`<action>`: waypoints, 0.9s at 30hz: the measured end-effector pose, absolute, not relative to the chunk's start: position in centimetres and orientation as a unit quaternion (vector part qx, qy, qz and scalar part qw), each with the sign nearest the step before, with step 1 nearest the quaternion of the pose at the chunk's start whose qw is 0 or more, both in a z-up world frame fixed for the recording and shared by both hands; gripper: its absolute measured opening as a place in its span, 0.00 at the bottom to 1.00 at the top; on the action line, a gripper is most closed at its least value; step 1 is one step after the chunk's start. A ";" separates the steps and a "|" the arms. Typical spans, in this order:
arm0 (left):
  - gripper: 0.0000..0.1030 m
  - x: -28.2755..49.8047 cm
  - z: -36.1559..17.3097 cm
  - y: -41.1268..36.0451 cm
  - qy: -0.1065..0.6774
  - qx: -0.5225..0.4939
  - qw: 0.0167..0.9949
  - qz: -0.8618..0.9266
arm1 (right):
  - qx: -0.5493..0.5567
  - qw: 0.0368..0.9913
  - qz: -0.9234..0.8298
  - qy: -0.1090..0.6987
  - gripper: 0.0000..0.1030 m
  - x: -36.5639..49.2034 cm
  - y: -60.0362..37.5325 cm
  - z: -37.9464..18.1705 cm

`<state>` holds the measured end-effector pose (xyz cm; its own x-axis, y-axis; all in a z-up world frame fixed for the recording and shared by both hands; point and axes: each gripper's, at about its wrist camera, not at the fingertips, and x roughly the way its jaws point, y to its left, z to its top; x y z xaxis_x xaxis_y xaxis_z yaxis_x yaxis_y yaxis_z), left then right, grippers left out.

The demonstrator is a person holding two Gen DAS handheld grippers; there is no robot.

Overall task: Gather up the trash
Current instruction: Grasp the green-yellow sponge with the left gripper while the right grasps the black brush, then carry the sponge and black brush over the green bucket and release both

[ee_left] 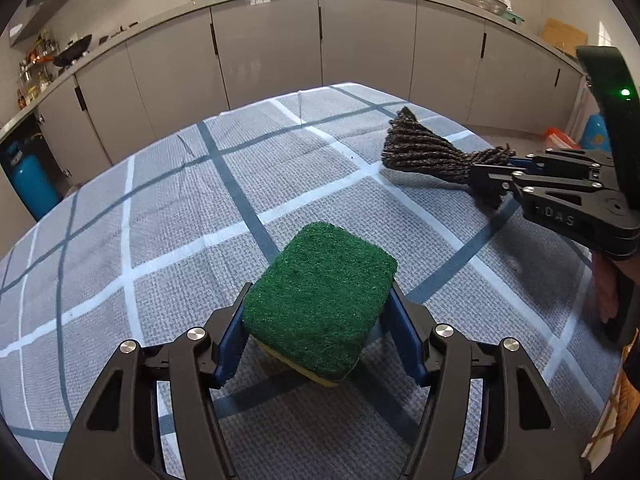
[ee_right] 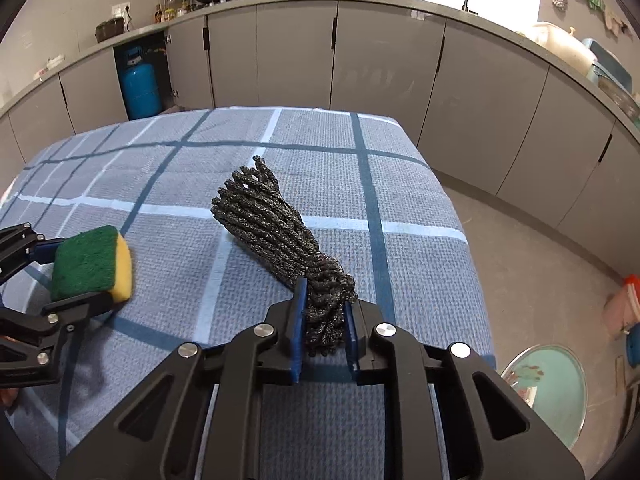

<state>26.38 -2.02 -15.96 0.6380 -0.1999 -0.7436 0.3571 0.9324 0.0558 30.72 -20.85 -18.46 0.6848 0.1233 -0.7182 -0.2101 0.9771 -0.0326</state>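
A sponge (ee_left: pixel 316 308), green scouring side up and yellow below, sits between the blue pads of my left gripper (ee_left: pixel 320 288), which press on its two sides. In the right wrist view the same sponge (ee_right: pixel 88 260) shows at the far left, in the left gripper (ee_right: pixel 74 274). A bundle of dark speckled cord (ee_right: pixel 272 224) lies on the checked cloth, and my right gripper (ee_right: pixel 326 296) is shut on its knotted near end. The left wrist view has that cord bundle (ee_left: pixel 424 148) at the right, gripped by the right gripper (ee_left: pixel 486 182).
The table wears a grey-blue checked cloth (ee_right: pixel 400 272) whose right edge drops to the floor. Grey kitchen cabinets (ee_right: pixel 292 52) curve behind it, with a blue gas cylinder (ee_right: pixel 140 88) in an open bay. A round glass-topped object (ee_right: pixel 548 384) stands on the floor at the lower right.
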 end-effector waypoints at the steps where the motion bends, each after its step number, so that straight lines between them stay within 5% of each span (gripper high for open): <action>1: 0.61 26.2 -15.7 -2.1 0.395 0.099 0.901 -0.153 | -0.052 0.918 0.090 0.384 0.17 30.4 -21.0 -18.2; 27: 0.61 25.8 -11.4 -12.4 0.355 0.141 0.909 -0.167 | 0.043 0.938 -0.008 0.344 0.18 22.0 -31.4 -14.7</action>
<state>25.77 -12.42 -11.39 0.6922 -0.2032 -0.6925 0.4035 0.9045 0.1379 22.01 -31.39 -14.74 0.7632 0.0152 -0.6460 0.0435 0.9963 0.0748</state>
